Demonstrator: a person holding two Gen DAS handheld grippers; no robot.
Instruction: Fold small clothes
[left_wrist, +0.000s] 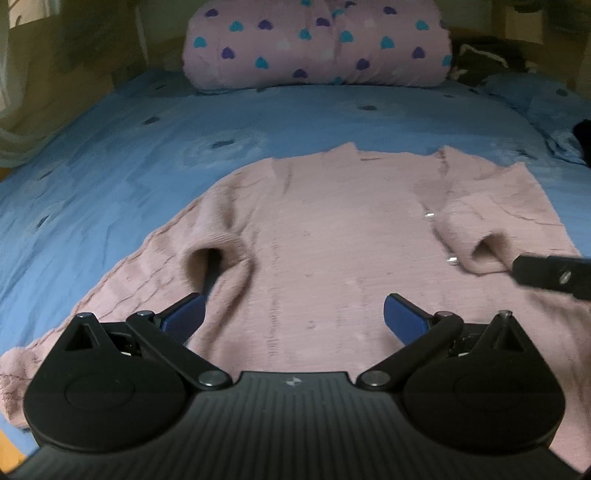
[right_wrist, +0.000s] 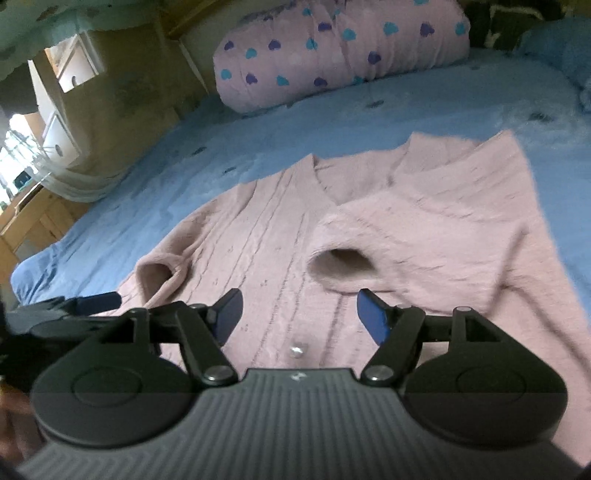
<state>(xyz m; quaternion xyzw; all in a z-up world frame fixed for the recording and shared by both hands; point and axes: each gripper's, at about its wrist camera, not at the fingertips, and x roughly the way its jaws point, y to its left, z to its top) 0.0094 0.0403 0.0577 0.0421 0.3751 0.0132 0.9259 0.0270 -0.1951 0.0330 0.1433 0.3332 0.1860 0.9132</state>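
Note:
A small pink knitted cardigan (left_wrist: 332, 236) lies flat on the blue bedspread (left_wrist: 129, 147), with both sleeves folded in across its front. The left cuff (left_wrist: 207, 258) and the right cuff (left_wrist: 484, 254) gape open. My left gripper (left_wrist: 293, 314) is open and empty, low over the cardigan's lower part. My right gripper (right_wrist: 299, 314) is open and empty just before the right cuff (right_wrist: 341, 264); one of its fingers (left_wrist: 546, 275) shows in the left wrist view at the right edge. The cardigan (right_wrist: 266, 240) has a small button (right_wrist: 297, 350).
A rolled pink blanket with hearts (left_wrist: 317, 44) lies at the head of the bed. A blue pillow (left_wrist: 535, 96) lies at the far right. Wooden furniture (right_wrist: 33, 218) and a light curtain (right_wrist: 85, 177) stand beside the bed on the left. The left gripper (right_wrist: 74, 306) shows at the right wrist view's left edge.

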